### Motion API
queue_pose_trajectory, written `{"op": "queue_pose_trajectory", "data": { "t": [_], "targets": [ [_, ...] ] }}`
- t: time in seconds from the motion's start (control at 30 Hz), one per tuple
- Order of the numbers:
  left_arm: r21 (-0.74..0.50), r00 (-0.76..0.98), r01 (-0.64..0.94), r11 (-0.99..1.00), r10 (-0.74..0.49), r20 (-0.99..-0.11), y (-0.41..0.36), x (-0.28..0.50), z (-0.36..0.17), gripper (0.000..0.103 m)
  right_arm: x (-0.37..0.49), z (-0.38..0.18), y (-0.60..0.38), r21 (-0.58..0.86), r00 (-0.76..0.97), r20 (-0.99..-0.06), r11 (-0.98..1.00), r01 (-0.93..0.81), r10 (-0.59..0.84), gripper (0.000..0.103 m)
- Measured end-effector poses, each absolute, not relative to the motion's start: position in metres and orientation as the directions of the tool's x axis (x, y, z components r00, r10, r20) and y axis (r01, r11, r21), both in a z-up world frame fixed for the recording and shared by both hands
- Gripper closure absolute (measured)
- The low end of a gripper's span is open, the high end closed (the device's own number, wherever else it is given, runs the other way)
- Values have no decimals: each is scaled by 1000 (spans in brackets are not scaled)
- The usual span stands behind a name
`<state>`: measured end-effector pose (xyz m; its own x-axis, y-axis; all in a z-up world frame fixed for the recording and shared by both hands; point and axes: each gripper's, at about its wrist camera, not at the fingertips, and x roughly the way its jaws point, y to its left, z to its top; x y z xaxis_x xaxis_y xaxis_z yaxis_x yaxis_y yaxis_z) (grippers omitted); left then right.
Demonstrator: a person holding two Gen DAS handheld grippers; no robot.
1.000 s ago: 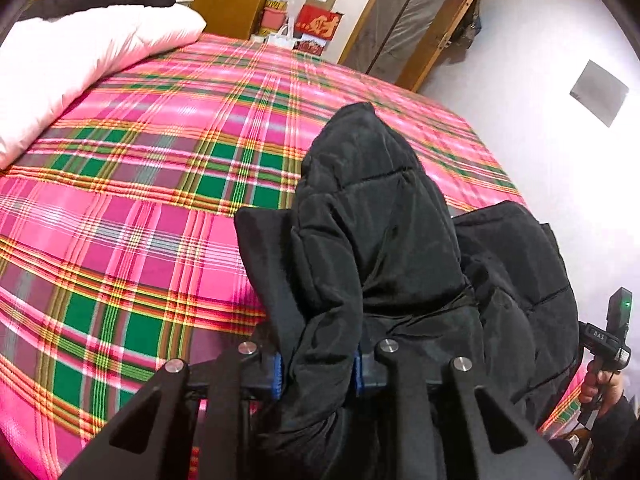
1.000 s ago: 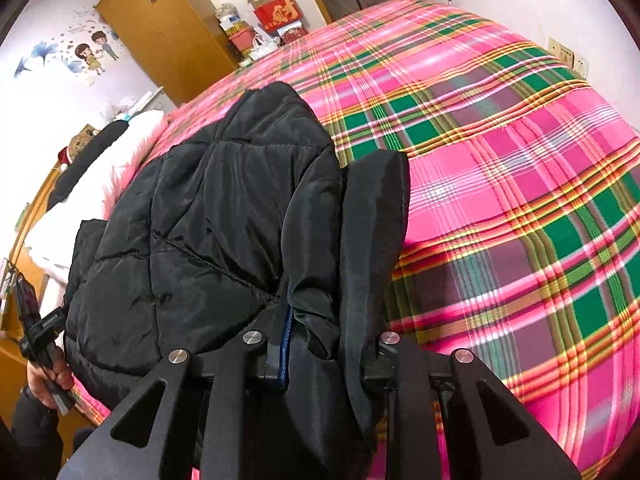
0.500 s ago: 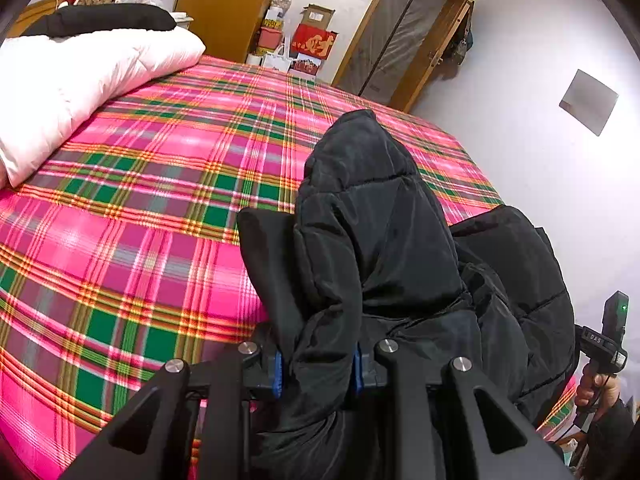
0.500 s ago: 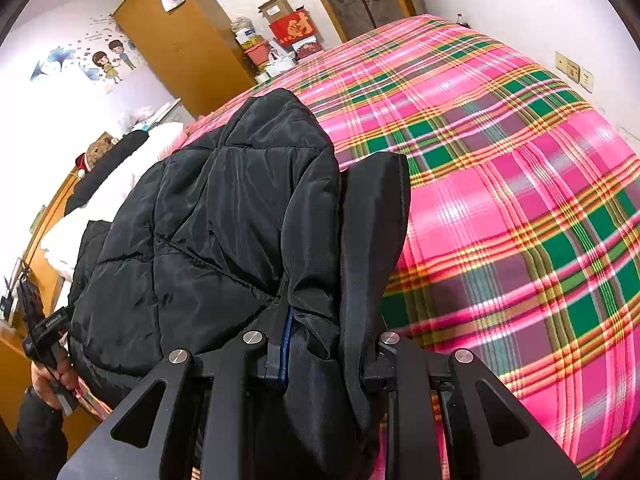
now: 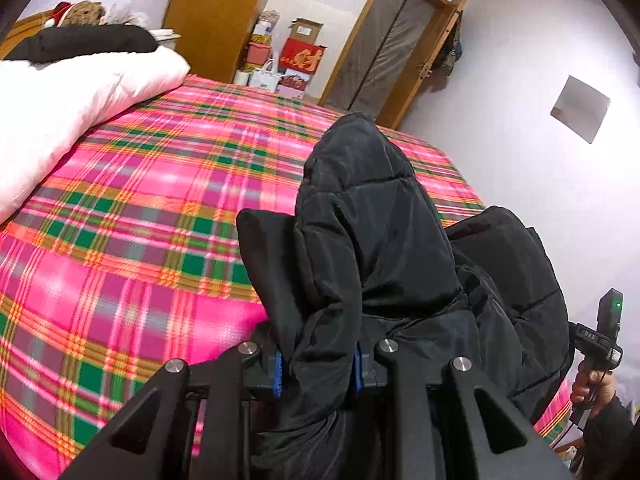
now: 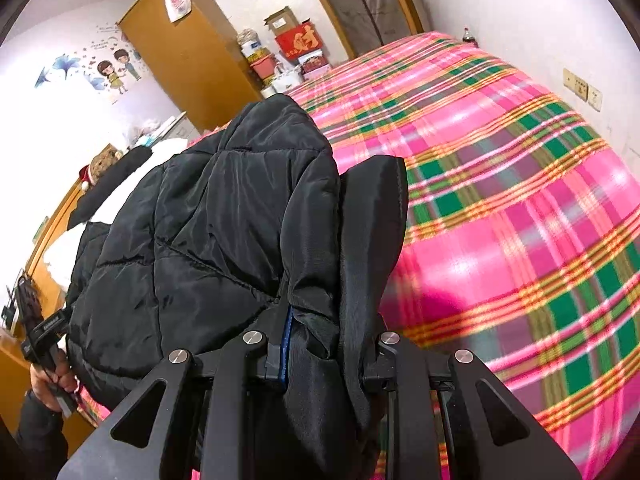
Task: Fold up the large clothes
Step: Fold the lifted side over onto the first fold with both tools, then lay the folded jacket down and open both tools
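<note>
The jacket is black, quilted and puffy, with a shiny shell. It is bunched and lifted over a pink plaid bedspread, its bulk sagging at the bed's edge.

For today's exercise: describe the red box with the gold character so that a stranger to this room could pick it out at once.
Start at the bed's pink plaid cover and look past its far edge to the clutter between the wooden wardrobe and the door. The red box sits beneath an open brown carton, the only item bearing a large gold character.
</note>
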<state>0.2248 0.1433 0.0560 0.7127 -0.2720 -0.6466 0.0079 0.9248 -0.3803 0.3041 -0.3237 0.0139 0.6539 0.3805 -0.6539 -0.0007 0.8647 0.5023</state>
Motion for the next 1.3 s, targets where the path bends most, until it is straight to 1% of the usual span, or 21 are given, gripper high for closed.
{"op": "queue_pose_trajectory", "data": {
  "t": [0.17,0.37,0.57,0.63,0.7,0.73,0.77,0.8,0.9,0.93,1.03,1.1,1.17,1.23,1.3],
  "targets": [
    [-400,710,50,915,-314,-631,102,262,60,78,323,18,-365,488,681,-651,872,37,335,80],
    [-414,681,110,903,-372,-630,44,301,47,78,336,0,-417,480,683,-670,872,100,291,80],
    [-423,629,122,898,-399,-667,-5,328,1,78,350,-56,-461,488,643,-716,853,183,271,79],
    [-407,606,91,909,-375,-702,-13,333,-26,77,351,-79,-469,481,616,-741,851,209,268,77],
    [-405,585,39,914,-349,-732,-10,334,-53,75,349,-98,-476,490,605,-750,839,237,268,69],
    [-410,572,12,912,-343,-745,-8,333,-63,73,346,-106,-478,503,607,-746,829,245,273,66],
    [-417,563,-3,909,-343,-752,-5,333,-72,71,344,-109,-479,508,617,-739,825,247,271,60],
    [-418,560,-10,908,-341,-755,-4,332,-78,67,342,-110,-480,513,624,-733,823,246,271,56],
    [-405,561,-15,914,-328,-760,-2,333,-78,60,340,-107,-483,502,621,-740,827,253,260,48],
    [-405,557,-19,914,-327,-764,-2,333,-75,58,337,-101,-484,494,617,-746,830,260,251,47],
    [-408,542,-18,913,-335,-771,6,332,-67,54,328,-82,-486,461,630,-747,849,259,213,47],
    [-399,550,-17,917,-325,-769,13,325,-57,54,316,-60,-486,410,659,-737,875,257,151,47],
    [-367,602,-3,930,-292,-744,19,315,-38,54,308,-39,-483,366,690,-718,895,256,97,47],
    [-345,648,-6,939,-259,-716,22,311,-20,50,308,-23,-475,364,716,-691,903,229,97,47],
    [-351,669,4,936,-263,-695,19,320,-7,48,320,-14,-460,347,723,-683,919,189,109,47]
  ]
}}
